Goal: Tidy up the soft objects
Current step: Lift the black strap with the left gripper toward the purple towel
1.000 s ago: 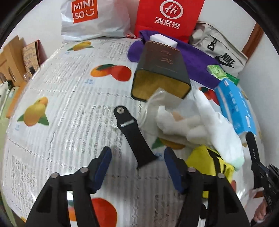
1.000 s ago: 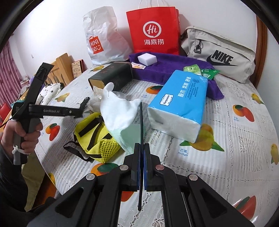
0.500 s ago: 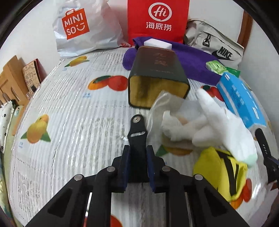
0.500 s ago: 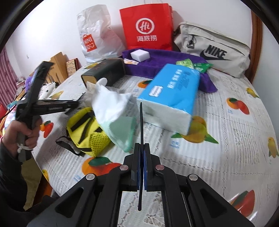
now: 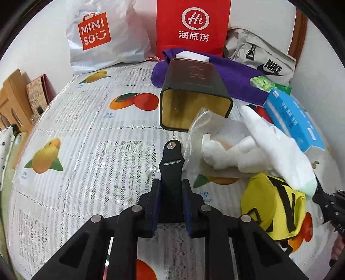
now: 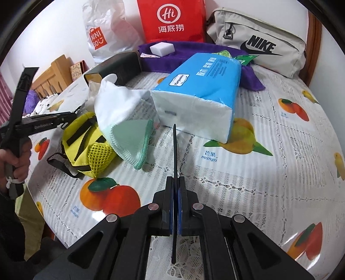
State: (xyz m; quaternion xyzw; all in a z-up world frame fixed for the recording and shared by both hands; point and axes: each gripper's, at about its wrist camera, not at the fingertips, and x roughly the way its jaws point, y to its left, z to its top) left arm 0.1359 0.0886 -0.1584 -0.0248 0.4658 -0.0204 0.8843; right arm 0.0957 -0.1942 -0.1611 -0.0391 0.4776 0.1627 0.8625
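My left gripper (image 5: pixel 170 191) is shut on a black watch strap (image 5: pixel 171 159), the half with the metal stud, which points toward the open mouth of a dark tin box (image 5: pixel 194 94) lying on its side. My right gripper (image 6: pixel 176 189) is shut on the other black strap half (image 6: pixel 175 150), held edge-on above the tablecloth. A white glove with a green cuff (image 6: pixel 120 116) lies over a yellow mesh pouch (image 6: pixel 86 142); both also show in the left wrist view, the glove (image 5: pixel 278 150) above the pouch (image 5: pixel 271 204). A blue tissue pack (image 6: pixel 200 90) lies behind them.
A purple towel (image 6: pixel 194 53) with a white sponge (image 6: pixel 162 49) lies at the back. A red paper bag (image 6: pixel 172 19), a Miniso bag (image 5: pixel 103 34) and a grey Nike bag (image 6: pixel 258 45) line the wall. Crumpled clear plastic (image 5: pixel 200 127) lies by the tin. The fruit-print tablecloth (image 6: pixel 269 183) covers the table.
My left gripper has closed on the strap that lay on the table and moved forward toward the tin. My right gripper, still holding its strap, has shifted slightly closer to the tissue pack.
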